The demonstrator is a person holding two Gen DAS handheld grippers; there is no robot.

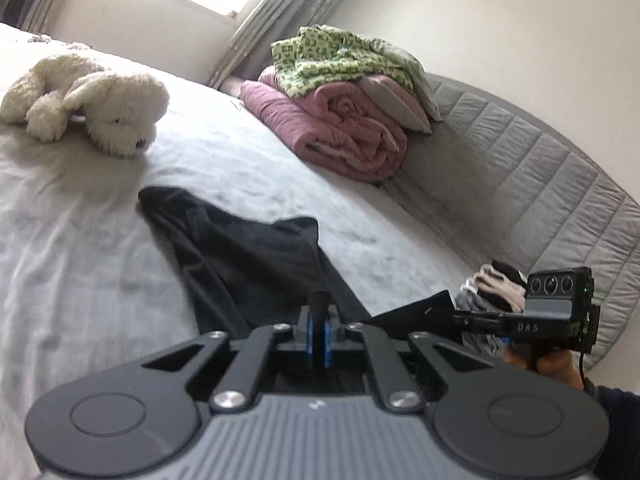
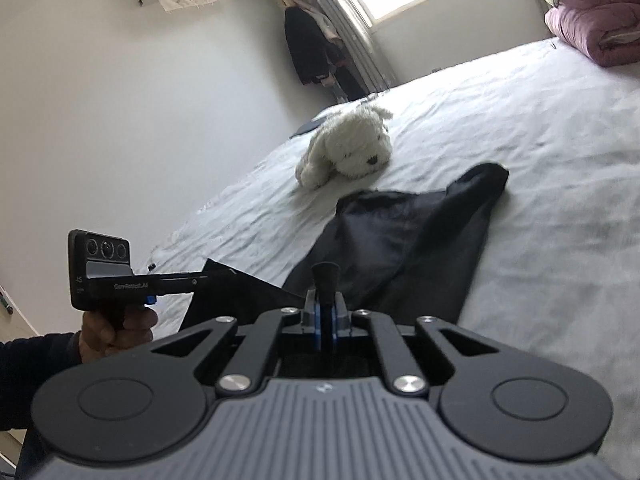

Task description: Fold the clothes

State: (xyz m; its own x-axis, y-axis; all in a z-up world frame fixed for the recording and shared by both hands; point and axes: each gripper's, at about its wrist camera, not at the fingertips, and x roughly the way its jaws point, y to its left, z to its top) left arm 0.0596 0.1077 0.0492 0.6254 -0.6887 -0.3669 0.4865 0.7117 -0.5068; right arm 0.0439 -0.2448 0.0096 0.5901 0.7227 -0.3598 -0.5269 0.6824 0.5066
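Both claws, left claw and right claw, pinch the near edge of a dark, limp fabric garment on the white bed; lifting should stay even, keeping that edge taut.

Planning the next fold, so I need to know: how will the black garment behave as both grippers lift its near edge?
The black garment likely hangs limp: it already drapes and creases between the left gripper and right gripper. It seems light, thin cloth. Its far end may drag across the white bedsheet.
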